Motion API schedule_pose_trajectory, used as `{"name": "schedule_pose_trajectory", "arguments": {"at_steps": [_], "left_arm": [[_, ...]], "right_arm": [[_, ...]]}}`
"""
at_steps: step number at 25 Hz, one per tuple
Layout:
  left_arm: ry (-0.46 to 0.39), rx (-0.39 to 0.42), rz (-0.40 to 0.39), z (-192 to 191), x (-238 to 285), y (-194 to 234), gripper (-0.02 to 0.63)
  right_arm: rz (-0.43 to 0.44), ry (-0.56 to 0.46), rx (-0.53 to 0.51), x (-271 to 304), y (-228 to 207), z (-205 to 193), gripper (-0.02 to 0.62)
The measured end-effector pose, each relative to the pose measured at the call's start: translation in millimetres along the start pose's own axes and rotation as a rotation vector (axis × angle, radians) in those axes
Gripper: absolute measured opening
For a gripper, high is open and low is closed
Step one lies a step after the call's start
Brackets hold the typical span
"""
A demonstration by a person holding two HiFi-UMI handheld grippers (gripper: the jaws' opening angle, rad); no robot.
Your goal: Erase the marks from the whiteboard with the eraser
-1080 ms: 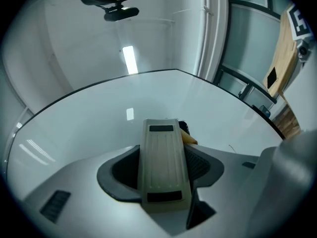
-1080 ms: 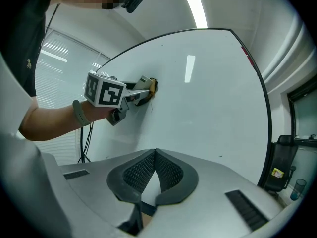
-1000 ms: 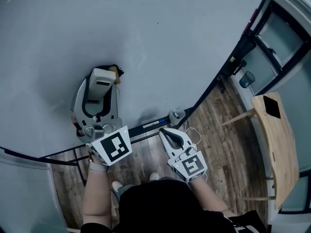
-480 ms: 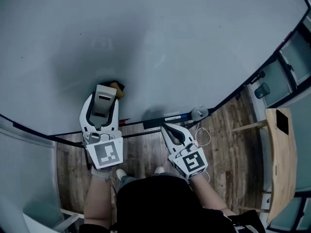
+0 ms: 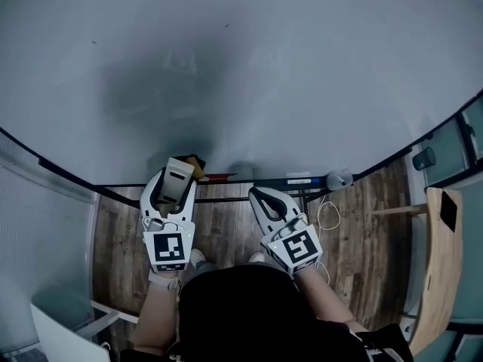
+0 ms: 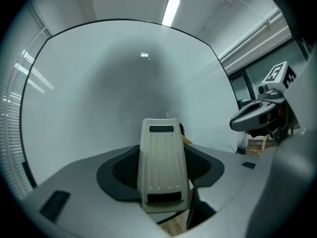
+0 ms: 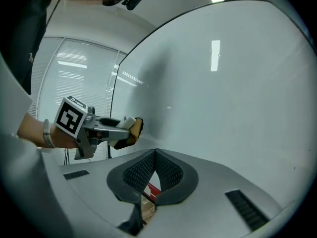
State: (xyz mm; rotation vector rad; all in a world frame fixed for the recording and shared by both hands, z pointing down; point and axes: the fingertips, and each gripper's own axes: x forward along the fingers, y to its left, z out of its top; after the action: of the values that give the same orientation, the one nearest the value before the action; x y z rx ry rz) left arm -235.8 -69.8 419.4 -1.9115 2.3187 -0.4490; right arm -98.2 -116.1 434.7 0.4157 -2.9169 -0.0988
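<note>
The whiteboard (image 5: 302,66) fills the upper two thirds of the head view. No drawn line shows on it. There is only a grey haze at upper centre-left, which may be a smear or a shadow, and a few tiny specks near the top. Below its bottom edge, a wood floor (image 5: 121,232) runs across the lower frame.

The left gripper (image 5: 175,181), at lower centre-left, has its jaws set wide and clamped on the eraser (image 6: 163,162), which stands lengthwise between them with its pale plastic back toward the camera. The eraser sits low, right at the board's bottom edge above the tray (image 5: 249,179). In the right gripper view its tan felt faces the board, but I cannot tell whether it touches.

The right gripper (image 7: 155,160), at lower centre, has its jaws pressed together on nothing and hangs clear of the board. A red marker (image 5: 219,176) lies on the tray just right of the eraser.

The wiping step seems to be in hand, with the eraser gripped and at the board. The next move probably calls for carrying it up into the grey patch, felt flat and pressed evenly, and then sweeping across.
</note>
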Motion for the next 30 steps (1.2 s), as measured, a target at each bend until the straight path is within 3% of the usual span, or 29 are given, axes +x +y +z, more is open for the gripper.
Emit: {"name": "schedule_pose_trajectory", "arguments": {"at_steps": [10,30], "left_arm": [[0.064,-0.086,0.004,-52,-45,19,0.264],[0.059,-0.095,-0.061,-64,-30,8,0.264]], "right_arm": [[0.06,0.044,0.024,29,31,-6,0.026],[0.041,0.091,0.062,42,21,-31,0.026]]}}
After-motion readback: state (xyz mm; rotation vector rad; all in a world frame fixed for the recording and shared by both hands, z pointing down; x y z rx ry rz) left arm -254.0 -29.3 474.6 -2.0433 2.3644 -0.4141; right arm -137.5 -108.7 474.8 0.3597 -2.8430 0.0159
